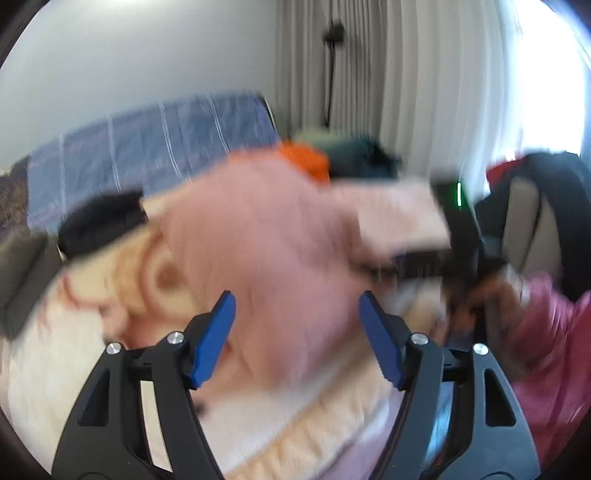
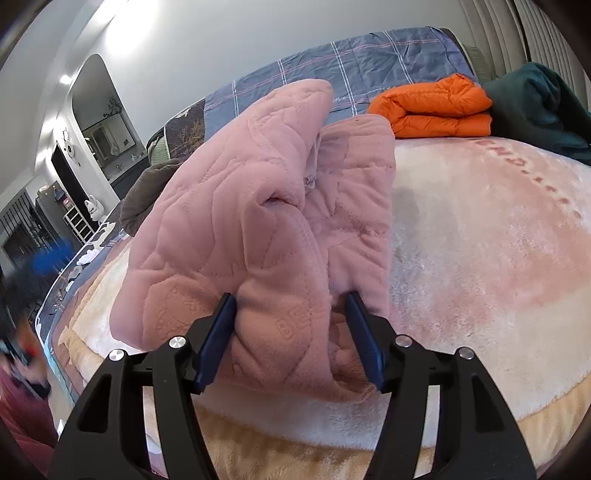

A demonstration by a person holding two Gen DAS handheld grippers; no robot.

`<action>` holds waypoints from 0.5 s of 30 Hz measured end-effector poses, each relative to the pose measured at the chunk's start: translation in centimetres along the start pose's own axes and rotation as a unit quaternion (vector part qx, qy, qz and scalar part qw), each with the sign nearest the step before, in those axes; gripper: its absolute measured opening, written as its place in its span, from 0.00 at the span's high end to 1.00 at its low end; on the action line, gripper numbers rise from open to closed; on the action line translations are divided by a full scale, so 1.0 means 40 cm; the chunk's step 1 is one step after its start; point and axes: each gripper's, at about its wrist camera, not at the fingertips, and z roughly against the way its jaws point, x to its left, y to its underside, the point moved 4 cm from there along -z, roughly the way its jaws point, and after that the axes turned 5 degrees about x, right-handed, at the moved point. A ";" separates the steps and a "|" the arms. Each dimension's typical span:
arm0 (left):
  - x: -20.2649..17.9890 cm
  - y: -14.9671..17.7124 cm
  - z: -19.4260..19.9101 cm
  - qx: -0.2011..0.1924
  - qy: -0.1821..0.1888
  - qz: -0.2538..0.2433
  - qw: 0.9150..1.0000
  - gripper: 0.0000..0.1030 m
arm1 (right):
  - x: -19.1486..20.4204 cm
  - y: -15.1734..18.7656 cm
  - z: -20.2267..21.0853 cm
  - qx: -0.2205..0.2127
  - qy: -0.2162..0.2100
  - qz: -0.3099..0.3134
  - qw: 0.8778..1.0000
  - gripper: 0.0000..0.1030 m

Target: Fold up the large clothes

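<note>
Left view is heavily motion-blurred, with the window point(image 1: 546, 74) blown out white at right. Right view is sharp, evenly lit; ceiling glare point(image 2: 129, 33) top left. Fisheye edges curve and darken.

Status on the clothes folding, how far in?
Done: an orange jacket lies folded at the far end of the bed. In hand: the pink quilted garment, bunched between the right tongs; left tongs open, blurred. Left: the pink piece is unfolded, and a dark green garment lies crumpled.
</note>
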 end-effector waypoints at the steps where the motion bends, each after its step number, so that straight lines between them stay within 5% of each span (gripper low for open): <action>1: 0.008 -0.032 -0.005 -0.013 -0.005 -0.002 1.000 0.36 | 0.003 0.000 0.000 0.000 0.002 0.000 1.000 0.36; 5: 0.043 -0.135 -0.120 -0.009 -0.041 -0.009 0.999 0.54 | 0.009 -0.001 0.018 0.000 -0.001 0.005 1.000 0.36; 8: 0.089 -0.176 -0.267 0.038 -0.057 0.001 0.998 0.55 | 0.009 -0.022 0.048 0.000 -0.005 0.010 1.000 0.36; 10: 0.082 -0.156 -0.365 0.087 -0.051 -0.002 0.995 0.53 | 0.000 -0.057 0.080 -0.021 0.043 0.025 0.999 0.28; 11: 0.077 -0.148 -0.380 0.083 -0.063 -0.014 0.994 0.53 | -0.007 -0.073 0.092 -0.037 0.064 0.030 0.997 0.16; 13: 0.057 -0.140 -0.381 0.073 -0.077 -0.039 0.994 0.53 | -0.034 -0.114 0.101 -0.053 0.073 0.026 0.996 0.13; 15: 0.051 -0.135 -0.374 0.067 -0.079 -0.049 0.993 0.53 | -0.084 -0.164 0.071 -0.034 0.030 -0.021 0.999 0.12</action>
